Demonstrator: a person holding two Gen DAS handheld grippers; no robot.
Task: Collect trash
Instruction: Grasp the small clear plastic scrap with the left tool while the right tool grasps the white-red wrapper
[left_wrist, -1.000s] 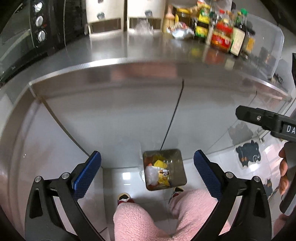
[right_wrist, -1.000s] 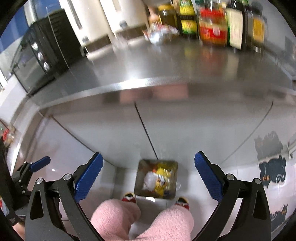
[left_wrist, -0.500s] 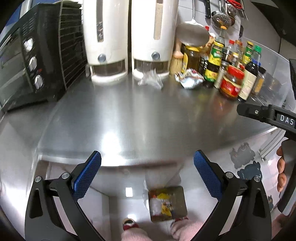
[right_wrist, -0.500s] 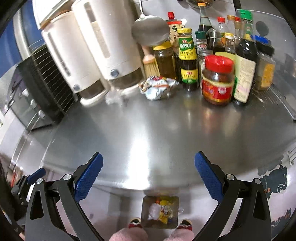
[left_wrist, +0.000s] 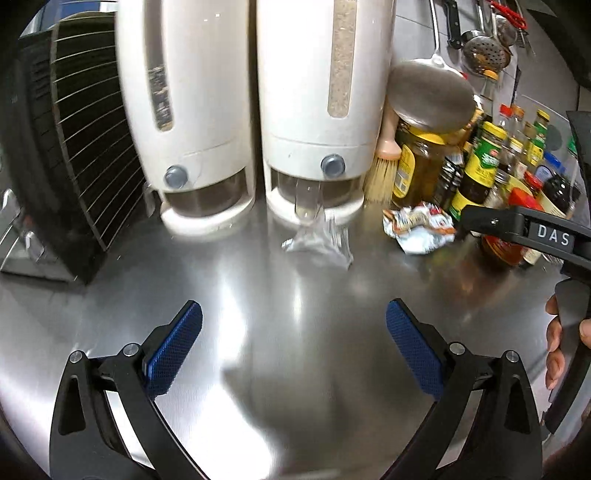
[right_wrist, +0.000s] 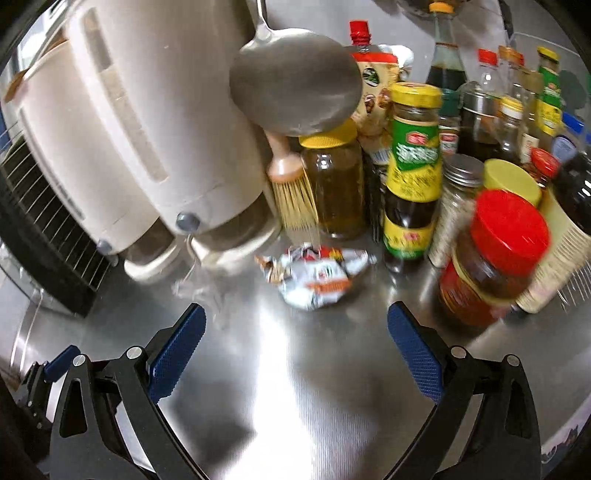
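Note:
A crumpled silver snack wrapper (right_wrist: 317, 275) with red and orange print lies on the steel counter in front of the jars; it also shows in the left wrist view as the wrapper (left_wrist: 419, 230). A crumpled clear plastic piece (left_wrist: 319, 240) lies before the right white dispenser, seen blurred in the right wrist view as clear plastic (right_wrist: 201, 288). My left gripper (left_wrist: 293, 345) is open, short of the clear plastic, with nothing between its fingers. My right gripper (right_wrist: 295, 349) is open, a little short of the wrapper. The right gripper's body (left_wrist: 524, 230) juts in at the left view's right edge.
Two white dispensers (left_wrist: 258, 110) stand at the back, a black oven (left_wrist: 62, 166) at the left. A brush (right_wrist: 293, 184), a ladle (right_wrist: 295, 77) and several sauce bottles and jars, among them a red-lidded jar (right_wrist: 495, 254), crowd the right. A hand (left_wrist: 561, 339) grips the right handle.
Both grippers rose from over the floor bin and moved forward over the counter. The bin and pink slippers dropped out of view; wrapper and clear plastic are now close ahead. Both stayed open.

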